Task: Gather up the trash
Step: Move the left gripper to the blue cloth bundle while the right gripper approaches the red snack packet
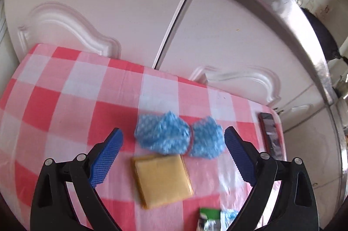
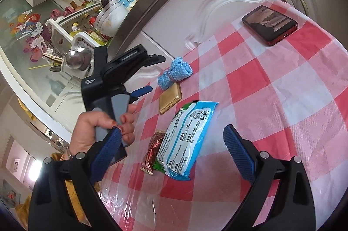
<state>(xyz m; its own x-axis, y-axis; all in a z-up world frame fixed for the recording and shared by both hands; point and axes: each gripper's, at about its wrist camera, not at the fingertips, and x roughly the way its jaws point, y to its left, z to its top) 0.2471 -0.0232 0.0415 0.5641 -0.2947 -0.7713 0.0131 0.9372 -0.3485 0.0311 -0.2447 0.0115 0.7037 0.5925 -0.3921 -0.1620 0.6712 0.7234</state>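
Checked tablecloth (image 1: 65, 100) under wide-open, empty grippers (image 1: 173, 142).

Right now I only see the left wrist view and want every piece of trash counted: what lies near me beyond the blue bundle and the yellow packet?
Observer: A large blue-and-white wrapper lies nearer you.
Operator: Anything beneath it?
Observer: Yes, a green wrapper and a shiny brown wrapper poke out from under its edge.
Operator: Is the right gripper busy?
Observer: No, the right gripper is open and empty, above that pile.
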